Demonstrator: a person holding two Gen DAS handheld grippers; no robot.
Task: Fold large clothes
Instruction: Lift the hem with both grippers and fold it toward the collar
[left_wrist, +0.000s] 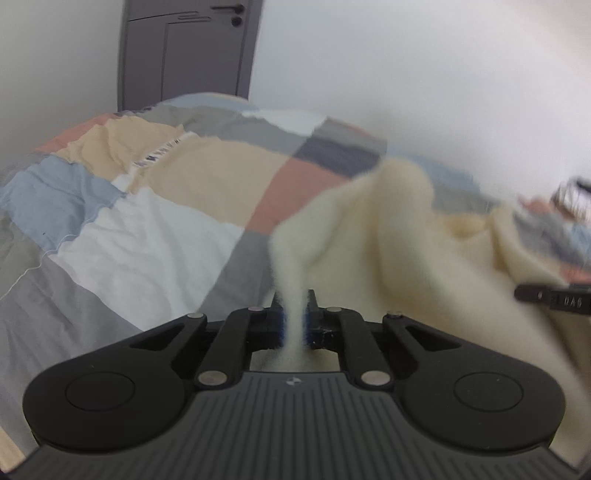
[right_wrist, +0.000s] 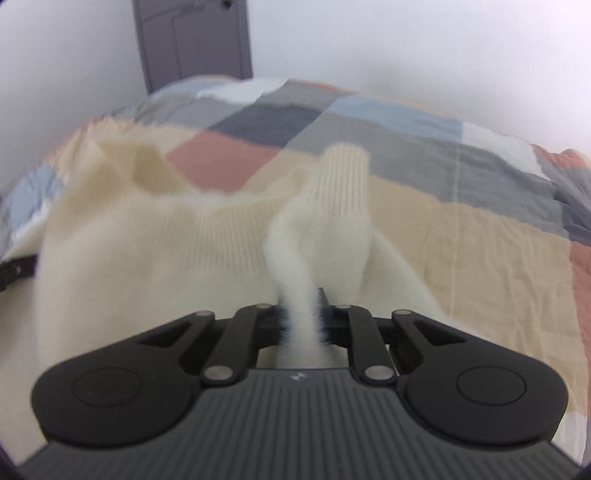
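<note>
A cream knitted sweater (left_wrist: 388, 236) lies on a patchwork bed and is lifted in folds. My left gripper (left_wrist: 294, 314) is shut on a pinched edge of the sweater, which runs up between its pads. In the right wrist view the same sweater (right_wrist: 147, 258) spreads to the left, with a ribbed cuff (right_wrist: 345, 177) standing up ahead. My right gripper (right_wrist: 303, 314) is shut on another fold of the knit. The tip of the right gripper (left_wrist: 554, 300) shows at the right edge of the left wrist view. Both views are blurred.
The bed cover (left_wrist: 155, 229) is a patchwork of white, grey, blue, tan and salmon squares, also seen as the cover (right_wrist: 480, 229) to the right. A grey door (left_wrist: 188, 55) stands behind the bed in a white wall. A dark object (right_wrist: 11, 273) pokes in at the left edge.
</note>
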